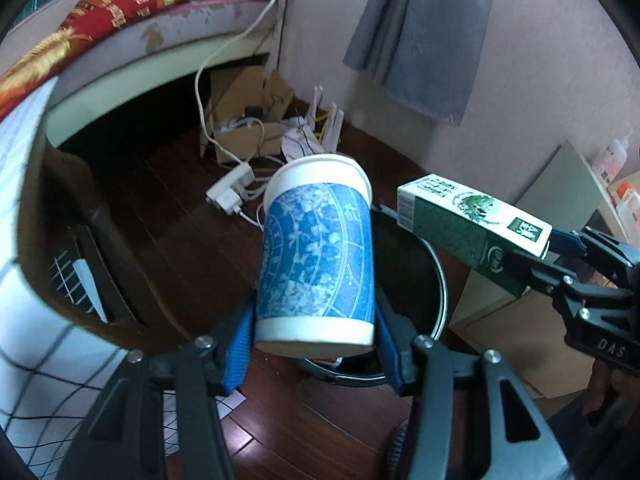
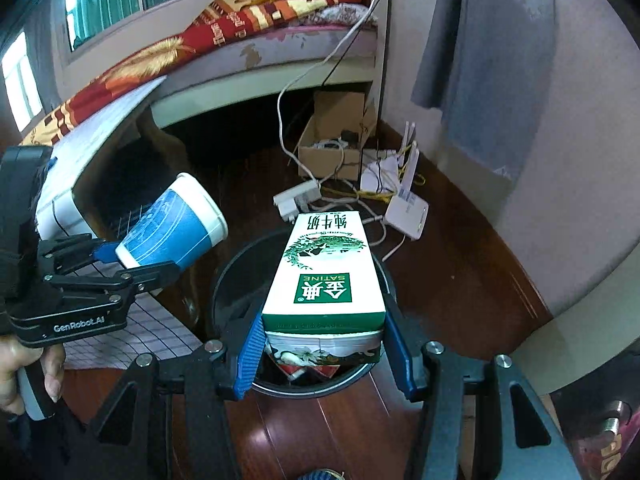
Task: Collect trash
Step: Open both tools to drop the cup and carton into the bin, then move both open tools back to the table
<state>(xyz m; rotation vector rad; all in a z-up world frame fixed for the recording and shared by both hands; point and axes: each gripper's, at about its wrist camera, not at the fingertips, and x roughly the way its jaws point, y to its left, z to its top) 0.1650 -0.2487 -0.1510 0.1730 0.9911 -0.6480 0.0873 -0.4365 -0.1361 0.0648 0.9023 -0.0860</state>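
Gripping the blue-and-white paper cup [image 1: 316, 256] near its base between two blue pads, the left gripper [image 1: 316, 344] holds it tilted, open mouth pointing away, above the near edge of the round black trash bin [image 1: 434, 280]. The right gripper [image 2: 322, 340] is clenched on the green-and-white milk carton [image 2: 328, 268], which lies lengthwise along the fingers directly over the bin [image 2: 228, 280] opening. Some discarded packaging lies inside the bin. The bin stands on a dark wooden floor [image 2: 340, 420]. Beyond it, near the wall, are a white power strip [image 2: 296, 198], a white router [image 2: 406, 212] and an open cardboard box [image 2: 332, 136] beside the bed [image 2: 240, 60].
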